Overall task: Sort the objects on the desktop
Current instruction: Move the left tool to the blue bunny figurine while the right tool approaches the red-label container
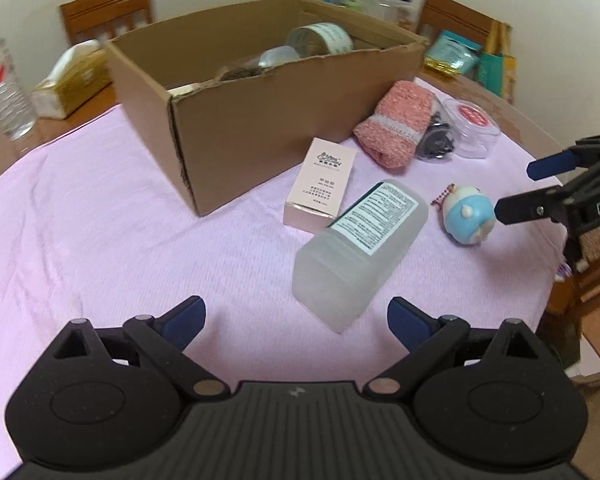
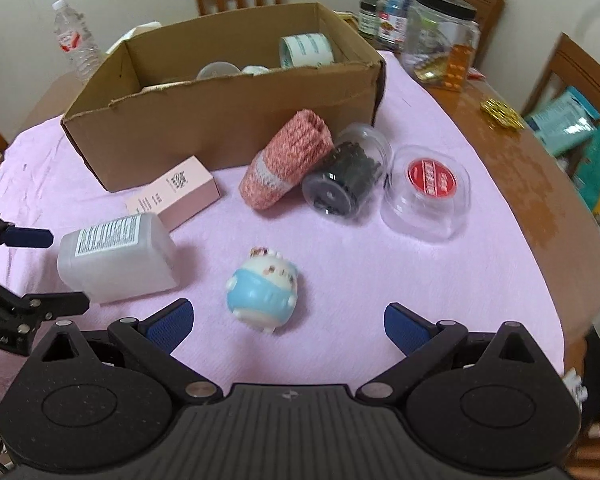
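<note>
Both claws hang wide open and empty over the pink-clothed tabletop (image 1: 100, 208), the left claw (image 1: 296, 320) lined up just short of the bottle (image 1: 356, 248), the right claw (image 2: 288, 324) just short of the toy (image 2: 264, 284). The bottle lies on its side, base toward the left claw, its far end touching or nearly touching the pink carton (image 1: 324, 184) beside the box (image 1: 260, 116). It looks like frosted, flat-sided plastic, stiff enough to squeeze but smooth; whether it is full, and so heavy, cannot be told. The best hold is probably across its narrow flat faces near the middle, so it does not tip or slide out. The toy, in open cloth between the bottle and the right claw, is a rounded, glossy little figure, probably light and hard; its curves may roll or squirt out of the pads, so pinching its widest part, square on, seems safest. A bead chain trails from it and could snag. Further back, the knitted roll (image 2: 288, 160) is soft and will give, while the clear jar (image 2: 348, 176) and the domed tub (image 2: 428, 192) are slick, thin plastic and likely to roll. The box already holds a tape roll (image 2: 306, 50) and some other pieces, with room left.
</note>
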Demonstrator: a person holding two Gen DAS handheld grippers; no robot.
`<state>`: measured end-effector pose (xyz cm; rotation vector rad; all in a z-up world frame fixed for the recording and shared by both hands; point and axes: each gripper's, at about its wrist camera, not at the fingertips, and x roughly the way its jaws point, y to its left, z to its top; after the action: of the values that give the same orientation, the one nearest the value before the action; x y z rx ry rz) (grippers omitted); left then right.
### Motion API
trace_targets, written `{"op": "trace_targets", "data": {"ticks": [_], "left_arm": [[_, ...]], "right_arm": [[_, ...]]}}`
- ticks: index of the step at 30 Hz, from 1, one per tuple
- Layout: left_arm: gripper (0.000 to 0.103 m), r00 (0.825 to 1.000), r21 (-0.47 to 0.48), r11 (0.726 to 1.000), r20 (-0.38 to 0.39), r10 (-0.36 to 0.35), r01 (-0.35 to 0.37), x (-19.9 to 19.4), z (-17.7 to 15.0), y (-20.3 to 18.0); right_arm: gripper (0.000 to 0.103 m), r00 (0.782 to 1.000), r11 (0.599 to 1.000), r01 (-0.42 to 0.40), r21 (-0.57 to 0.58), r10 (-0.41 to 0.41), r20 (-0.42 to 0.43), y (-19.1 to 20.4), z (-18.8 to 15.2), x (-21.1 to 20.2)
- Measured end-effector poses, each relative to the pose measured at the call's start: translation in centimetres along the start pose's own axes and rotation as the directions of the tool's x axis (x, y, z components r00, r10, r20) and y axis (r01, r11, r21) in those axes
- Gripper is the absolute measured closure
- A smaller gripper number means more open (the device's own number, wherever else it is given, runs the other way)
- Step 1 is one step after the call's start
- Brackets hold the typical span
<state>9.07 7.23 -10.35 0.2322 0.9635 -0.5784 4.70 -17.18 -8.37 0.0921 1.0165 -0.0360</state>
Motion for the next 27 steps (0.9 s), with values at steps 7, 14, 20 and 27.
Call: {"op": "trace_targets", "data": {"ticks": [7,14,20,27], "left_arm": [[0.006,0.995,-0.154,0.983,-0.029,0.094,-0.098,-0.3,-1.4,-5.2],[0.006,0.995,-0.202,0.975,-0.026,0.093,-0.097,0.9,-0.7,-11.3],[0.006,0.994,-0.154,0.982,-0.001,0.106,-0.105,3.4,0.6,-14.9],[0.006,0.994,-0.188,0.977,0.004,0.106,-0.103,5.8,1.7,-16.1]], "right_arm": [[0.000,0.995,0.980,-0.099,-0.173,0.097,-0.021,-4.5,1.1,1.1],[0.000,0.992,0.944,-0.124,-0.305,0.106,-0.075,-9.5,0.6,2.8],[0.000,0.989,0.945,-0.138,-0.297,0.117,-0.089,-12.4,0.5,3.6],[0.000,0.991,0.940,-0.124,-0.317,0.099,-0.092,-13.9,0.1,4.8]]}}
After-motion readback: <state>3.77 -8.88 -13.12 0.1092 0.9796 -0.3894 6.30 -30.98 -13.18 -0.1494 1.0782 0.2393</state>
